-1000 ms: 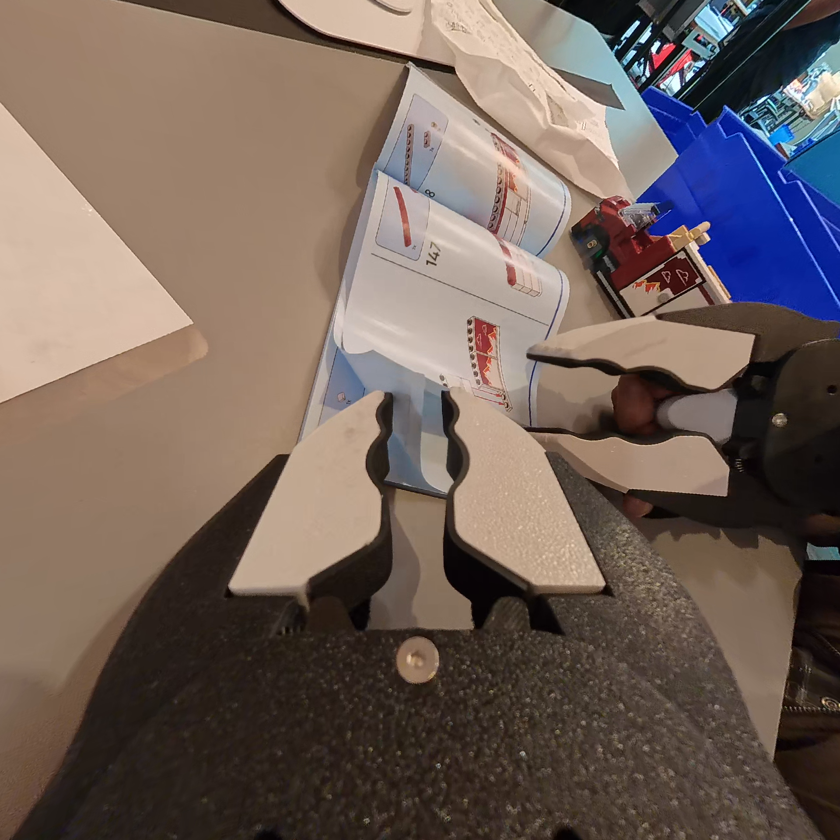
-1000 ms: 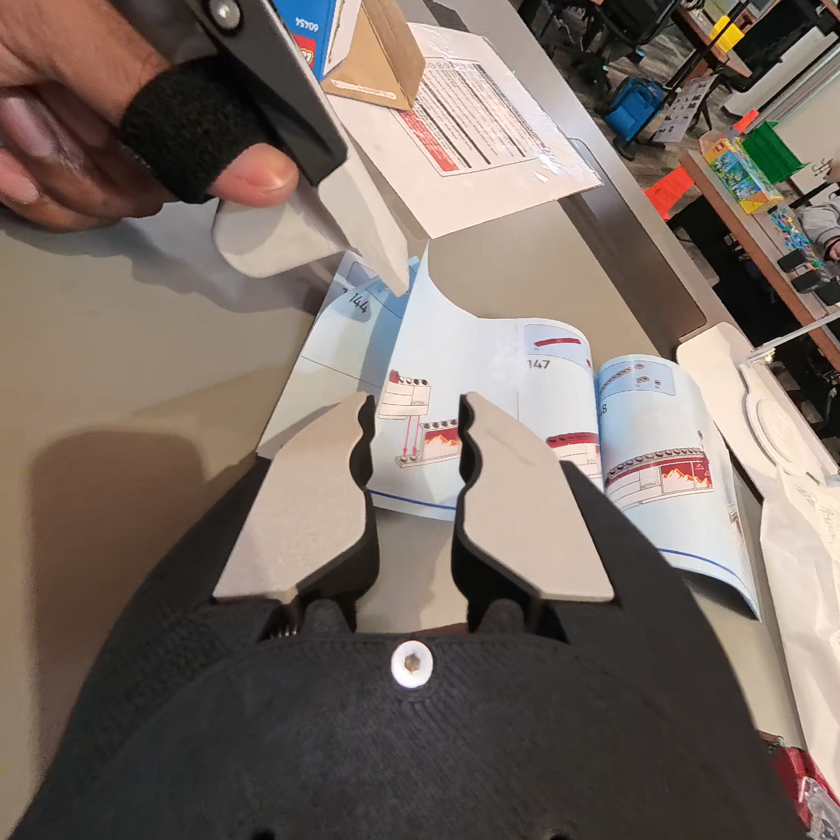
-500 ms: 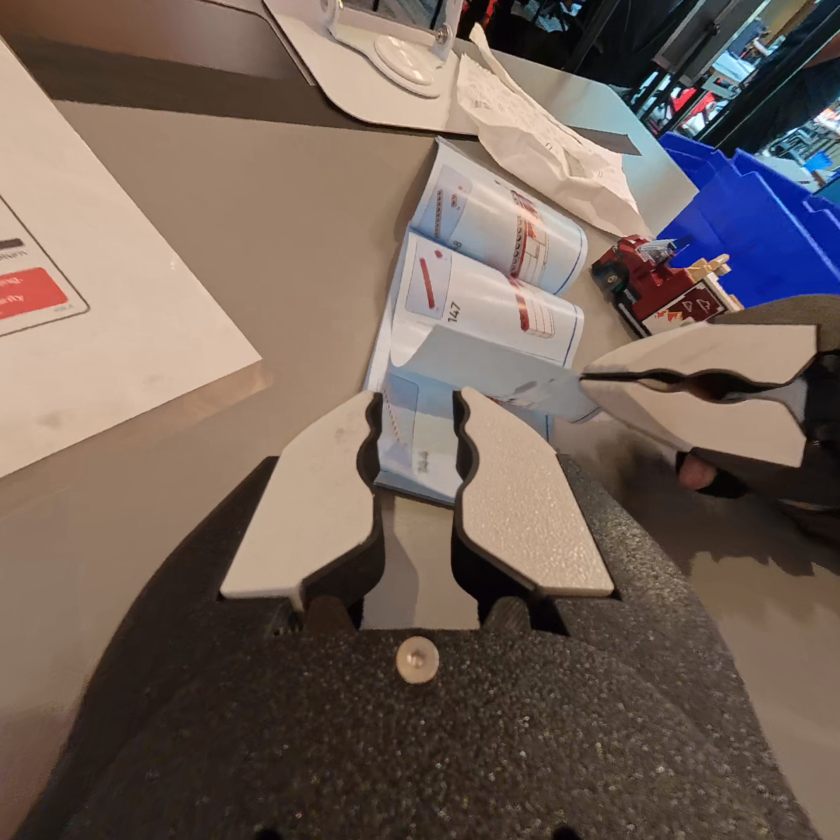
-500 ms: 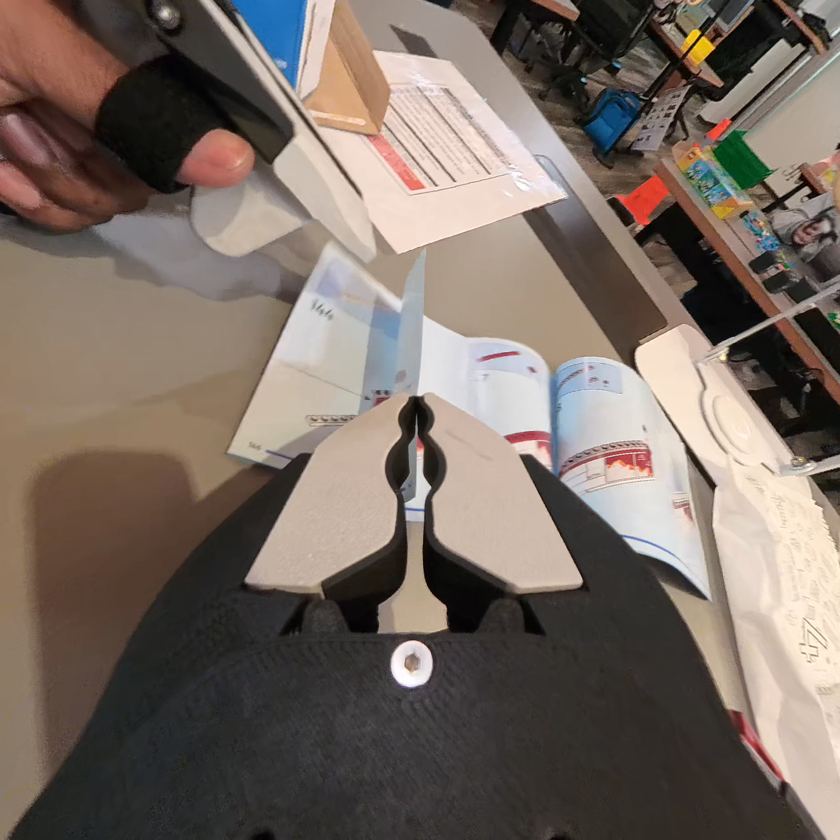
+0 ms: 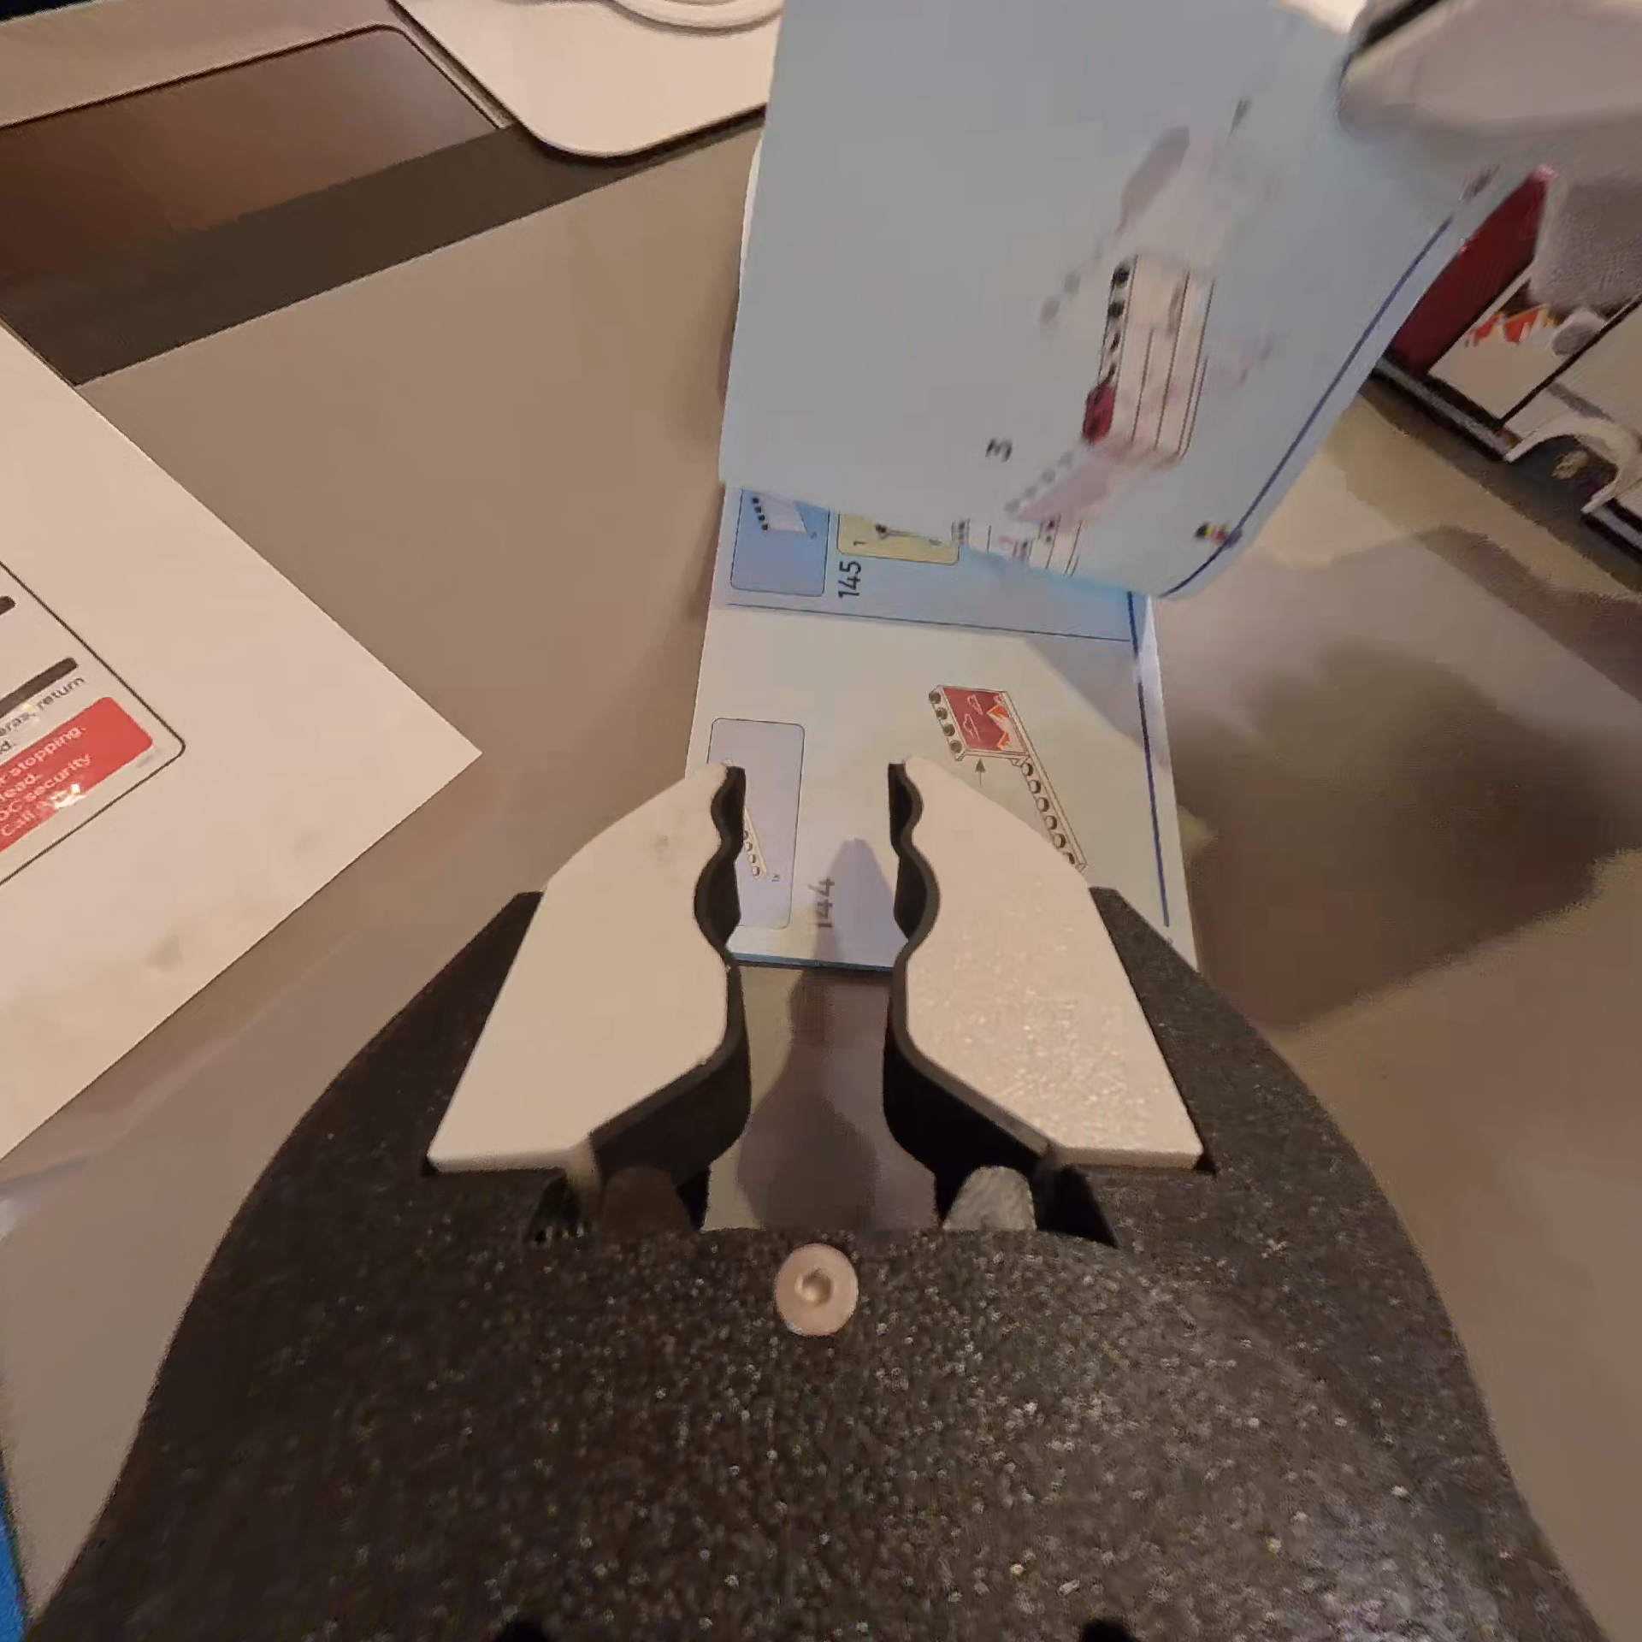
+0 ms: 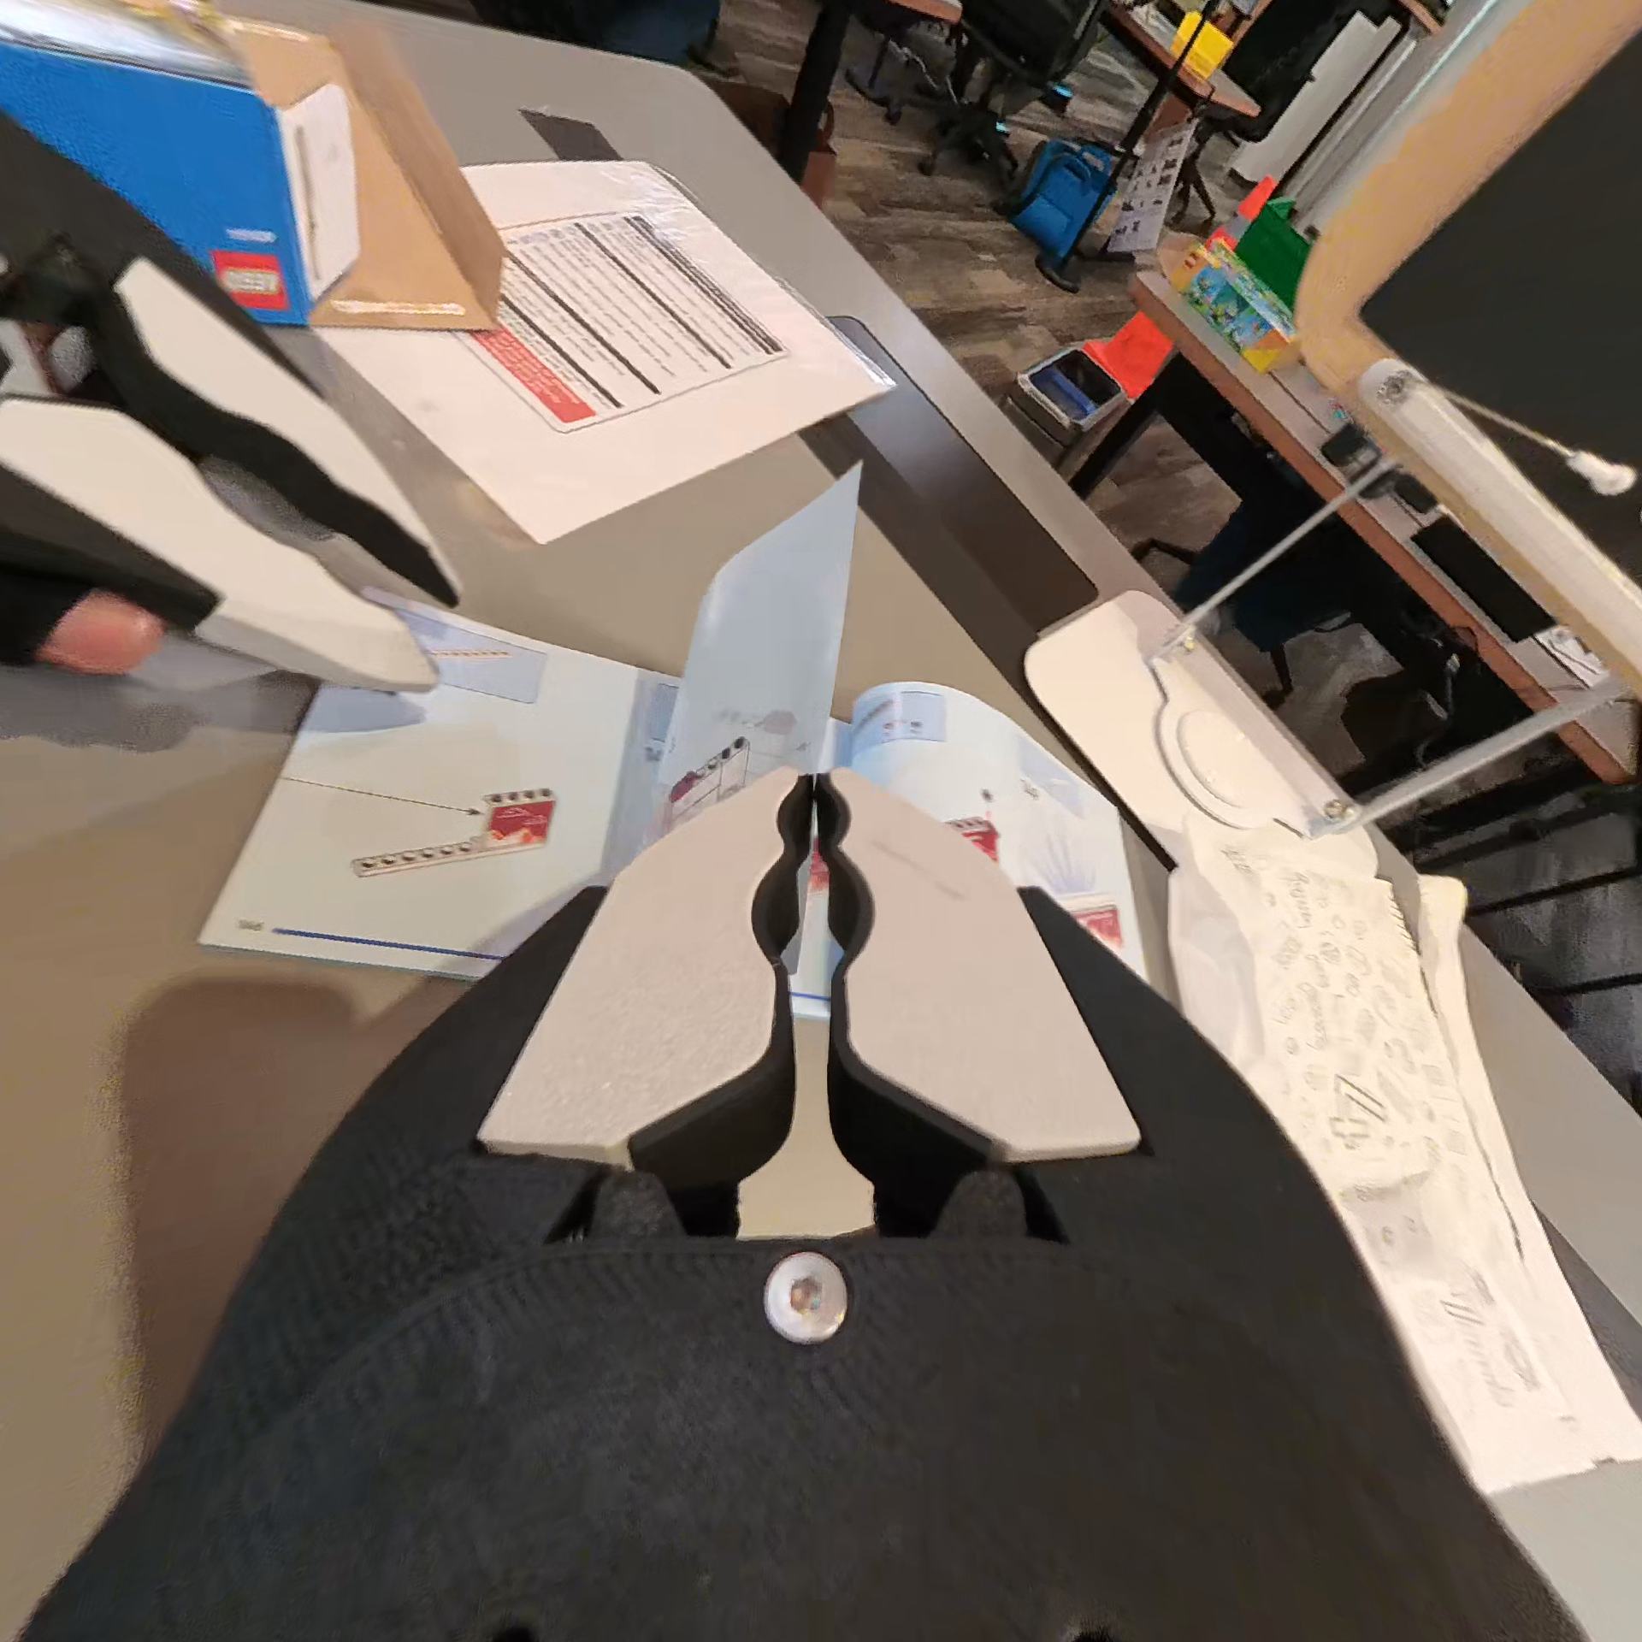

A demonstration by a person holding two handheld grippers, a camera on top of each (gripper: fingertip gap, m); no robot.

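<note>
An open instruction booklet (image 5: 933, 675) lies on the grey table. My right gripper (image 6: 813, 782) is shut on the edge of one light-blue page (image 6: 773, 622) and holds it upright above the booklet (image 6: 426, 800). In the left wrist view that page (image 5: 977, 267) curves up and over, and the right gripper (image 5: 1493, 80) shows blurred at the top right. My left gripper (image 5: 809, 777) is open and empty, its fingertips just over the booklet's near flat page. It also shows in the right wrist view (image 6: 440, 635) at the booklet's left corner.
A white laminated sheet (image 6: 640, 338) and a blue box with a brown cardboard flap (image 6: 151, 169) lie beyond the booklet. A white stand base (image 6: 1182, 711) and crumpled paper (image 6: 1333, 1066) are to the right. A red brick model (image 5: 1510, 293) stands behind the lifted page. There is about 15 cm between the tips of the two grippers.
My right gripper closed on the page's edge and has lifted it up and over. My left jaws widened, and that gripper moved forward over the near page.
</note>
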